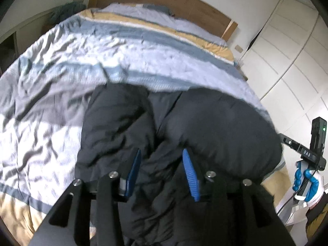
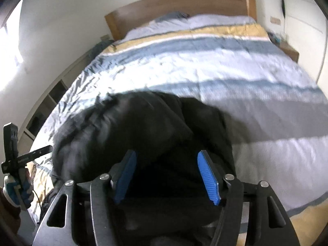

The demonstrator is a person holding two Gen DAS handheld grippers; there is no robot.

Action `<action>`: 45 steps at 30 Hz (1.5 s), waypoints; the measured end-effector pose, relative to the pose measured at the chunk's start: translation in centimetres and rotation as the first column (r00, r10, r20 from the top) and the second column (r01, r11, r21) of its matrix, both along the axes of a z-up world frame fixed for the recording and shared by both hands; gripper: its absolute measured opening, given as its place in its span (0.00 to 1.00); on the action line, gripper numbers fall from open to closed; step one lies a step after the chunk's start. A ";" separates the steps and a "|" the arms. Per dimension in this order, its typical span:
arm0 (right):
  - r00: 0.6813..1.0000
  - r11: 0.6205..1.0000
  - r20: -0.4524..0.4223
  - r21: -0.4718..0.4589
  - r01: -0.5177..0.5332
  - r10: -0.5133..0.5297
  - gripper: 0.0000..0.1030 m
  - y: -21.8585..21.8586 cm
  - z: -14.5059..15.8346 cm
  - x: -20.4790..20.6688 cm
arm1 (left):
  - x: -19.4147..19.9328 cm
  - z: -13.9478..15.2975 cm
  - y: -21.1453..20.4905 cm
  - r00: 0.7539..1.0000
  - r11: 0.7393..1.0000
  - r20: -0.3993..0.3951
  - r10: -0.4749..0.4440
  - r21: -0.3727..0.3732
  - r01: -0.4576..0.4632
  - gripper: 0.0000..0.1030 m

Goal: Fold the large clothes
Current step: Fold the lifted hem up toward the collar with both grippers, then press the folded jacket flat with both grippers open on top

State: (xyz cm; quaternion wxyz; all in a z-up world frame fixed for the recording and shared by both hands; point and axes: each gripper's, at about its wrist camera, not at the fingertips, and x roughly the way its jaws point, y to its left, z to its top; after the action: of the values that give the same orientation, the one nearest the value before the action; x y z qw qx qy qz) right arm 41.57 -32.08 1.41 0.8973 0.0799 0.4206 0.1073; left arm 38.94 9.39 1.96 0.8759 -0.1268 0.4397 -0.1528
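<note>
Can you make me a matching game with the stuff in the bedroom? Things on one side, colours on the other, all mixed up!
Things:
1. jacket
2. headboard
3. gripper pads
4. wardrobe

Colours:
A. white
B. blue
C. black
D. brown wood

Pairs: 1-C, 2-D, 3-B, 4-A

There is one black jacket (image 1: 215,127), one striped duvet (image 1: 61,65) and one wooden headboard (image 1: 164,2). Two grippers show, the left gripper (image 1: 162,162) and the right gripper (image 2: 167,164), each with two blue pads, and two gloved hands.
</note>
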 end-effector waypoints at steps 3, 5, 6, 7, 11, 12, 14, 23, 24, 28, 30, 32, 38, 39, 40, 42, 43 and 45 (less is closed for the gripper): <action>0.999 0.999 0.029 -0.007 -0.033 0.033 0.64 1.6 1.9 1.0 | 1.3 1.9 -0.9 1.000 1.000 0.024 0.000 -0.028 0.001 0.48; 0.998 0.999 0.038 -0.010 -0.053 0.053 0.66 2.6 2.7 1.8 | 2.3 2.6 -2.0 0.999 0.999 0.034 -0.013 -0.033 0.014 0.48; 0.997 0.997 0.038 -0.023 -0.068 0.068 0.66 3.4 2.9 2.4 | 2.8 2.7 -2.5 0.999 0.999 0.034 -0.022 -0.033 0.023 0.48; 0.996 0.997 0.036 -0.031 -0.076 0.077 0.66 3.8 2.9 2.8 | 3.4 2.4 -3.1 0.999 0.999 0.026 -0.033 -0.034 0.034 0.48; 0.994 0.991 0.013 -0.074 -0.111 0.112 0.66 5.8 2.0 4.4 | 4.9 0.5 -5.0 0.998 0.998 -0.010 -0.060 -0.012 0.060 0.48; 0.993 0.989 0.006 -0.089 -0.117 0.118 0.66 6.2 1.5 4.8 | 5.3 -0.2 -5.5 0.997 0.998 -0.020 -0.068 0.007 0.069 0.48; 0.992 0.987 -0.012 -0.103 -0.123 0.122 0.66 6.5 0.5 5.2 | 5.6 -1.6 -5.9 0.996 0.997 -0.040 -0.077 0.019 0.078 0.48; 0.982 0.973 -0.134 -0.175 -0.152 0.129 0.66 6.4 -5.7 5.8 | 5.4 -7.3 -5.5 0.991 0.996 -0.106 -0.084 0.020 0.086 0.58; 0.981 0.971 -0.142 -0.182 -0.157 0.132 0.66 6.4 -6.4 5.8 | 5.3 -7.6 -5.5 0.991 0.996 -0.105 -0.084 0.025 0.087 0.58; 0.978 0.968 -0.162 -0.193 -0.162 0.132 0.67 6.4 -8.2 5.9 | 4.9 -9.1 -6.0 0.992 0.994 -0.091 -0.090 0.059 0.096 0.59; 0.977 0.966 -0.171 -0.201 -0.162 0.129 0.67 6.4 -9.1 6.0 | 4.8 -9.7 -6.1 0.992 0.993 -0.087 -0.089 0.069 0.095 0.60; 0.976 0.966 -0.180 -0.202 -0.162 0.126 0.67 6.3 -9.9 6.2 | 4.7 -10.2 -6.2 0.993 0.992 -0.082 -0.089 0.080 0.096 0.60; 0.974 0.963 -0.197 -0.222 -0.154 0.111 0.68 6.5 -10.6 6.3 | 4.7 -10.4 -6.5 0.992 0.992 -0.096 -0.079 0.092 0.088 0.61; 0.974 0.961 -0.200 -0.228 -0.154 0.108 0.69 6.6 -10.4 6.3 | 4.6 -10.0 -6.4 0.992 0.993 -0.102 -0.073 0.089 0.083 0.61; 0.973 0.960 -0.202 -0.234 -0.155 0.108 0.69 6.8 -10.2 6.2 | 4.5 -9.6 -6.3 0.992 0.993 -0.105 -0.067 0.086 0.077 0.61; 0.973 0.956 -0.206 -0.247 -0.157 0.107 0.69 7.2 -9.2 5.9 | 4.0 -8.4 -6.1 0.994 0.994 -0.098 -0.056 0.090 0.065 0.61; 0.973 0.956 -0.204 -0.245 -0.158 0.108 0.69 7.2 -8.7 5.6 | 3.5 -7.4 -6.0 0.996 0.994 -0.079 -0.048 0.099 0.056 0.60; 0.974 0.957 -0.197 -0.242 -0.161 0.114 0.69 7.2 -7.8 4.9 | 2.5 -5.6 -6.2 0.998 0.993 -0.035 -0.051 0.106 0.055 0.60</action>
State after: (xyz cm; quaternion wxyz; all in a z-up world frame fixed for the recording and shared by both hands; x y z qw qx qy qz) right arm 46.45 -24.86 -6.39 0.8484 -0.0570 0.5154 0.1065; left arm 41.46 3.19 -3.62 0.8699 -0.0705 0.4645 -0.1503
